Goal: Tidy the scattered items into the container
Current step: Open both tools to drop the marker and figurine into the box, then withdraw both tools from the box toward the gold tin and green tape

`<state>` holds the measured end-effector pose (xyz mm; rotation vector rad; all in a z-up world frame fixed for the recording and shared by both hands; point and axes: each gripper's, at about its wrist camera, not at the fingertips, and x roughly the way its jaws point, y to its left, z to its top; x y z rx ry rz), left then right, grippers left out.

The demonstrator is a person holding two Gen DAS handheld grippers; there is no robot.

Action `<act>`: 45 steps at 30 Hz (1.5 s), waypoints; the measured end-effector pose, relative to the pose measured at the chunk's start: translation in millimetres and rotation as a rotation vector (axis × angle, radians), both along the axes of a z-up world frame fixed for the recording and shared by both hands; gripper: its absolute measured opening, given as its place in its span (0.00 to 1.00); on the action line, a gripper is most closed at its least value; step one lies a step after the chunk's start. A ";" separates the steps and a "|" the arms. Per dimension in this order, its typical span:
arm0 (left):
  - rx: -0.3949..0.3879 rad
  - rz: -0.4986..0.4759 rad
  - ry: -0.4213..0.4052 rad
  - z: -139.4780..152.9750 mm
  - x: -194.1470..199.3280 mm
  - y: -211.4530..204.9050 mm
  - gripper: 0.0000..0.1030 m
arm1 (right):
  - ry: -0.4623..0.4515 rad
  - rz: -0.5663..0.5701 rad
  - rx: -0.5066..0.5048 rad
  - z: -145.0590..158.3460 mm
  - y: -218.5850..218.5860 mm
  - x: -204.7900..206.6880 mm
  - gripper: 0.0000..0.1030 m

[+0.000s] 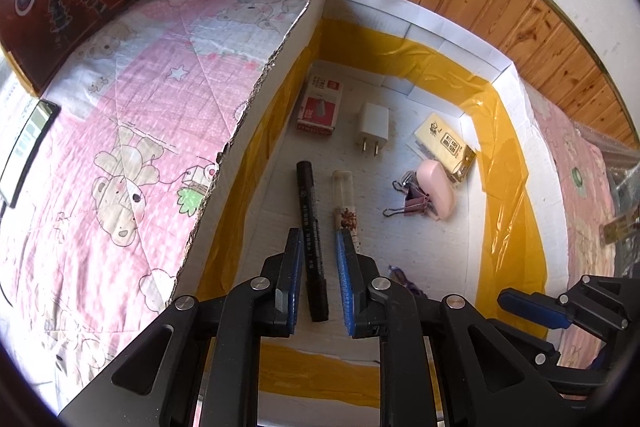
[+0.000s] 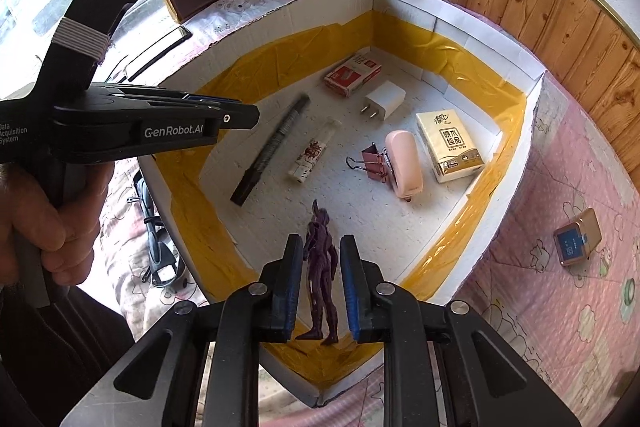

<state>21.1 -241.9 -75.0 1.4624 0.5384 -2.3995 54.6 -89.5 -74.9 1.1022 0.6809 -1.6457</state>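
One purple toy figure point(image 2: 320, 291) is seen pinched at the torso by the right tool point(image 2: 321, 243), over the near corner of the cardboard box point(image 2: 532, 95) on the bed point(image 2: 560, 307). It is judged light, rigid and thin-limbed, so the torso is the best hold. Its long axis runs head far, feet near. The left tool point(image 1: 319, 233) is held slightly spread and empty above a black marker point(image 1: 308, 195).

In the left wrist view the purple figure point(image 1: 404, 277) shows only a sliver, the rest hidden behind the left gripper's right finger point(image 1: 347, 283). The black marker point(image 1: 311, 239) label is too small to read. Right of the white container point(image 1: 516, 131), a tan item point(image 1: 618, 229) is cut off at the picture's edge. In the right wrist view, a black cable point(image 2: 154, 247) left of the container lies partly hidden behind its wall.
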 end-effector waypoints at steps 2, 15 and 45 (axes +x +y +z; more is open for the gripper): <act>0.002 -0.001 0.000 0.4 -0.2 0.1 0.19 | 0.000 -0.001 0.000 -0.2 -0.2 0.3 0.20; -0.021 0.004 0.028 13.6 5.0 3.7 0.23 | -0.029 -0.021 -0.057 11.9 10.0 -0.3 0.20; -0.021 -0.044 0.122 44.4 1.6 64.9 0.26 | -0.193 -0.086 -0.213 30.6 50.9 -12.2 0.35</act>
